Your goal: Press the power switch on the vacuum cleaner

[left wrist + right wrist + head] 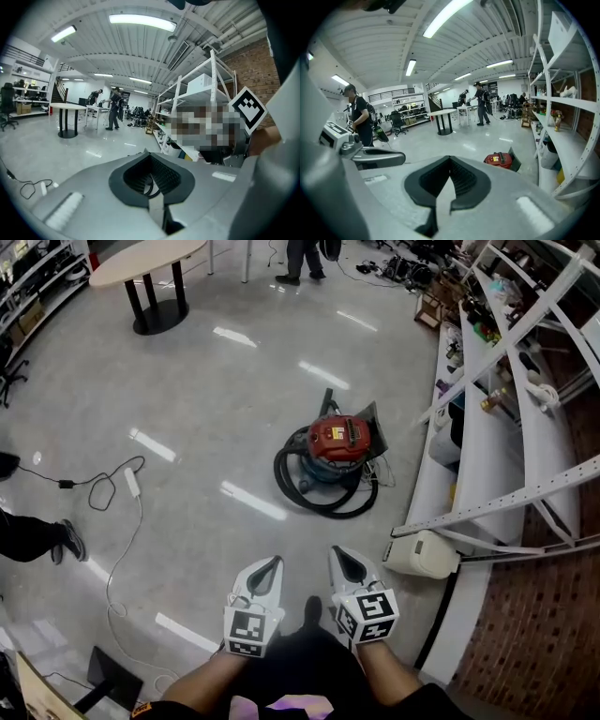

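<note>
Your left gripper (270,568) and right gripper (345,561) sit side by side close to your body. Each has its jaws closed tip to tip, with nothing between them.

The red vacuum (337,440) stands on the glossy floor (206,390), well ahead of both grippers. A black hose (314,495) is coiled round its base. Only bare floor lies between you and it.

White shelving (487,446) runs along your right, close beside the vacuum. To your left, a cable (117,540) trails across the floor. Farther off stand a round table (145,263) and a person (302,259).

Your forearms reach forward and down, with both grippers pointing toward the vacuum and their marker cubes facing up.

A white box (422,554) lies at the foot of the shelving; its contents can't be seen. The shelves hold small items too small to make out.
</note>
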